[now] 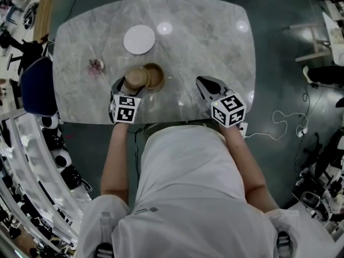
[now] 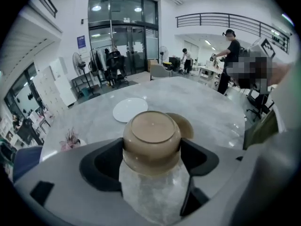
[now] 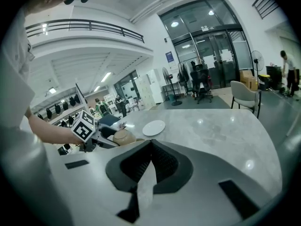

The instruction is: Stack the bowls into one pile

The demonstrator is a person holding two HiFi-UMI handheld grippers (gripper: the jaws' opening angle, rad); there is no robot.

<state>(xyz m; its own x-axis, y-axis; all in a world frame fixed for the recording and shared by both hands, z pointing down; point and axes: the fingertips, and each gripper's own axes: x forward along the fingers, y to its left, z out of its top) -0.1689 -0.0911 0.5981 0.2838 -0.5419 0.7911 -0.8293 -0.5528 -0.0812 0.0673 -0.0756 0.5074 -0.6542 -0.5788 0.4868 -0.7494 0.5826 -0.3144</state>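
Left gripper view, left claw (image 2: 151, 163) pinching tan bowl (image 2: 151, 140), second bowl (image 2: 185, 125) just behind, white plate (image 2: 130, 109) beyond, right claw (image 3: 149, 163) pressed together.

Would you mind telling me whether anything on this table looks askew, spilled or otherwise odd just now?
One thing: the bowl in the left tool is turned over, its base facing that tool's camera, while the second bowl sits open side up on the table beside it. Nothing looks spilled or broken.
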